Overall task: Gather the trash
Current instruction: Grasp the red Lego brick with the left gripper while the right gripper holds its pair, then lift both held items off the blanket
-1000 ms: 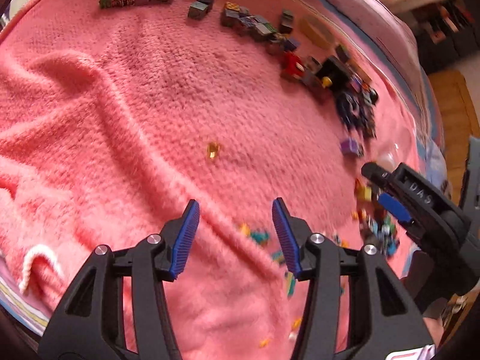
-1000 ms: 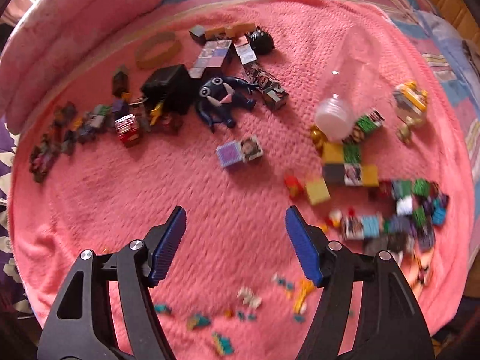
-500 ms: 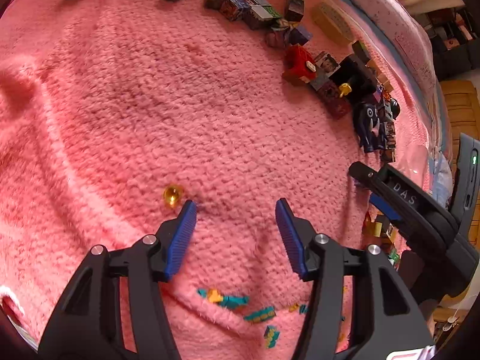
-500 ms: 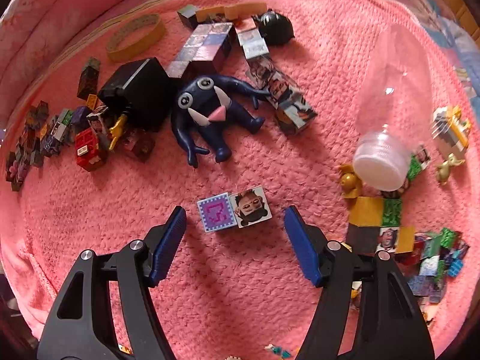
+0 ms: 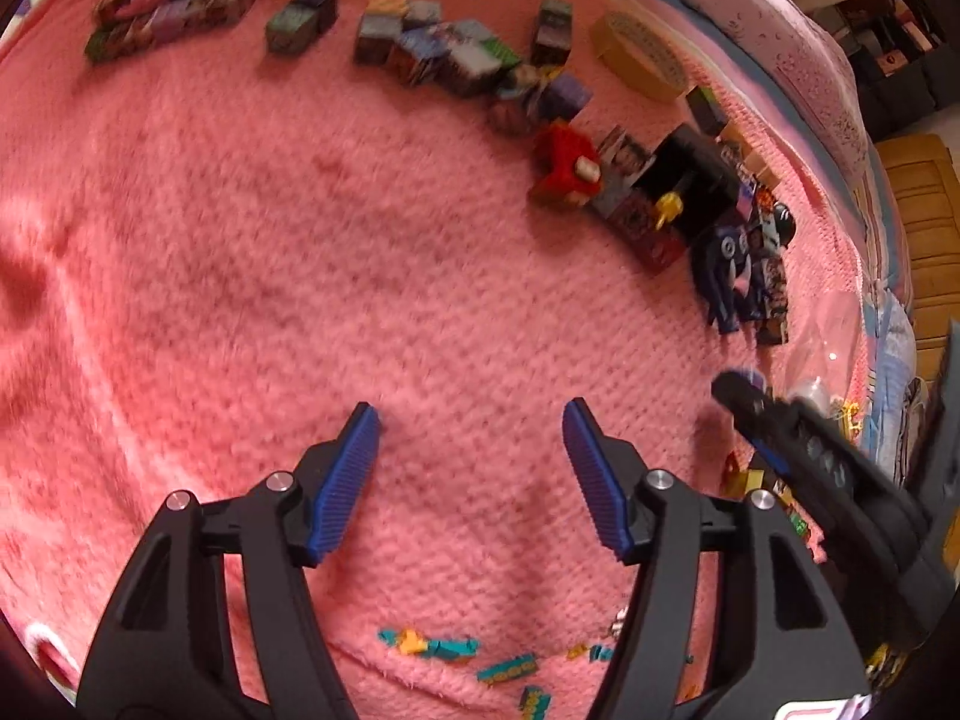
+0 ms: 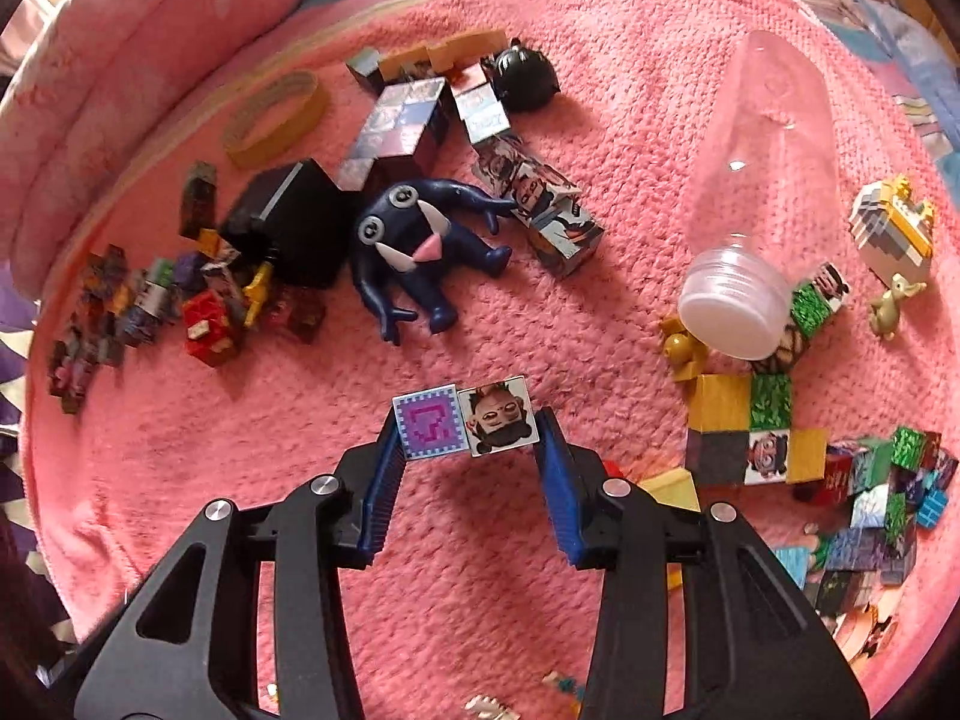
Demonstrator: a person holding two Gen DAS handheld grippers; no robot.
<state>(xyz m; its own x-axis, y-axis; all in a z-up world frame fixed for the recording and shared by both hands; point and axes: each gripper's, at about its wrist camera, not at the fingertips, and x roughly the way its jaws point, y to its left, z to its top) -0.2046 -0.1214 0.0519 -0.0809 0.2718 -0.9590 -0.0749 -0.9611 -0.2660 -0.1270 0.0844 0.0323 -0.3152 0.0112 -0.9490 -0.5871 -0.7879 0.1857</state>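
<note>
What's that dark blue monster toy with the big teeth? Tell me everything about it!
The dark blue monster toy lies flat on its back on the pink fuzzy blanket. It looks like smooth, shiny plastic or rubber, with two round grey eyes, two white fangs and a pink tongue. Its long arms and stubby legs spread out. One arm reaches a picture cube, and its head lies against a black box. No fingers touch it.

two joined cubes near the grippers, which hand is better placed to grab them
Right. The right gripper already brackets the cube pair, jaws open on both sides. The left gripper hangs open over bare blanket.
</note>
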